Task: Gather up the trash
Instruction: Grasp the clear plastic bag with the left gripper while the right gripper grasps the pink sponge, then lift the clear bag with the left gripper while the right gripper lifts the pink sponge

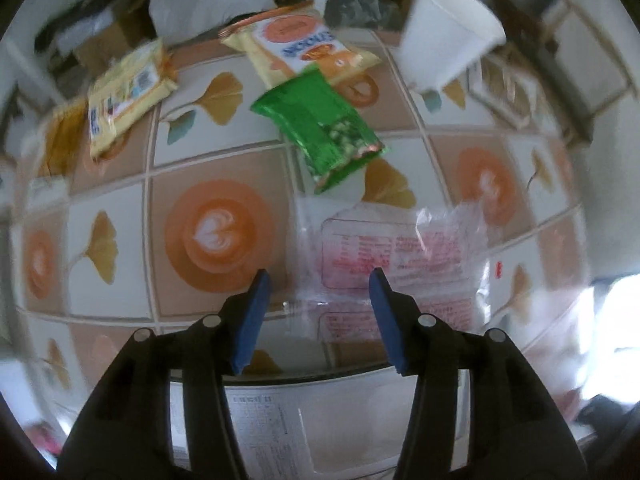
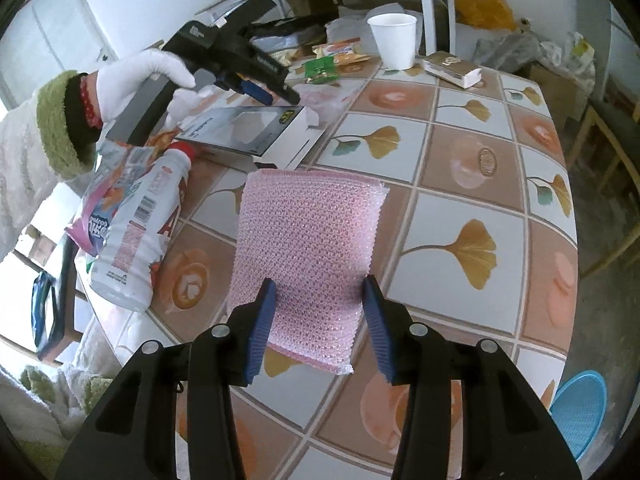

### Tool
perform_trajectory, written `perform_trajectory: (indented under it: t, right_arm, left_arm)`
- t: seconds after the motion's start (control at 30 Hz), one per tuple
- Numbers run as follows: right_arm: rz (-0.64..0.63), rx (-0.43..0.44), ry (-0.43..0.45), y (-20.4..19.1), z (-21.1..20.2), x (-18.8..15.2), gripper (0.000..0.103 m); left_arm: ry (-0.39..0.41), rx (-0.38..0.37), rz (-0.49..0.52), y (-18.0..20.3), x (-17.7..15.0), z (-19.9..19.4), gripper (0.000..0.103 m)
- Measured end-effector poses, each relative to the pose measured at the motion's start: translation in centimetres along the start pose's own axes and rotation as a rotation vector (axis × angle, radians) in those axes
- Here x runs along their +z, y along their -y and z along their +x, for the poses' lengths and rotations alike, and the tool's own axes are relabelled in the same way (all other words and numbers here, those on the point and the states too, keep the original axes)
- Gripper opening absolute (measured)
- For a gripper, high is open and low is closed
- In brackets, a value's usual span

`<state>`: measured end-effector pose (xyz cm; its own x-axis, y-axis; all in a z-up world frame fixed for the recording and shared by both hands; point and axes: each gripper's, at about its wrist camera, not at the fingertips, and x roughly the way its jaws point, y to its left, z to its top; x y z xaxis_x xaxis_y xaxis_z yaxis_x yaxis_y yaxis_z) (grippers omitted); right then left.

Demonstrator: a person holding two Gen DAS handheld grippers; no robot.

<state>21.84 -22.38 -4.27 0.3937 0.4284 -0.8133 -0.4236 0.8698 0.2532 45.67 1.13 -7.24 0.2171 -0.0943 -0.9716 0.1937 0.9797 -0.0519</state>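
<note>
Right hand-held gripper (image 2: 318, 320) has its blue pads part-open around the near end of a pink mesh sponge (image 2: 308, 240); whether the pads press it or only flank it I cannot tell, though the sponge appears raised above the tabletop (image 2: 460, 248). Left hand-held gripper (image 1: 320, 312) points steeply down with its jaws apart and nothing pinched, over a clear plastic wrapper with red print (image 1: 392, 256) lying flat near the tabletop's edge. Just beyond sits a green snack bag (image 1: 324, 132), then an orange-and-white snack packet (image 1: 304, 44), a yellow packet (image 1: 124, 96) to the left and a white paper cup (image 1: 448, 36) at the back. In the right view a white bottle (image 2: 136, 224) lies on its side by a flat box (image 2: 256, 132).

The wrapper looks feather-light, limp and slick, likely to slide or crumple; taking it at a puckered fold or overhanging edge seems best. The sponge should be soft, springy and easy to squeeze.
</note>
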Motion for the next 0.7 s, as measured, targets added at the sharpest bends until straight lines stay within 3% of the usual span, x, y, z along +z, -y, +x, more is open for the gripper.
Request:
perform_trajectory:
  t: [0.03,0.3,0.47,0.7]
  right_arm:
    - [0.002,0.001,0.003,0.0,0.1,0.0,0.044]
    - [0.016,-0.026,0.035,0.4,0.1,-0.6,0.044]
    - [0.042,-0.021,0.046,0.7,-0.2,-1.1,0.044]
    - [0.094,-0.019,0.060,1.7,-0.8,-1.8,0.037]
  left_arm:
    - [-0.006,0.043,0.042,0.8,-0.1,0.2,0.048]
    - [0.009,0.081,0.091,3.2,-0.2,-0.2,0.013]
    - [0.035,0.050,0.124,5.0,-0.4,-0.5,0.004]
    - [0.105,0.013,0.105,5.8,-0.4,-3.2,0.002]
